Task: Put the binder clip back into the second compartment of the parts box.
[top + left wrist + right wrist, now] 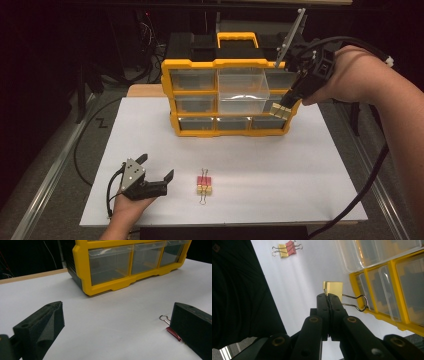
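Observation:
My right gripper (288, 103) is in the air at the right front of a yellow drawer organizer (192, 64), shut on a gold binder clip (276, 110). In the right gripper view the jaws pinch the clip (333, 287) by its body, wire handles (359, 303) pointing toward the organizer (356, 283). The big clear middle drawer (242, 90) is pulled out, just left of the held clip. A pink clip (204, 180) and a gold clip (204, 189) lie together on the white board. My left gripper (158, 166) rests open beside them, nothing between its jaws (117, 308).
The white board (300, 165) covers the table, with the organizer at its back edge. Dark floor, cables and metal rails (45, 185) flank the board. In the left gripper view the pink clip (173, 332) peeks out beside the right jaw.

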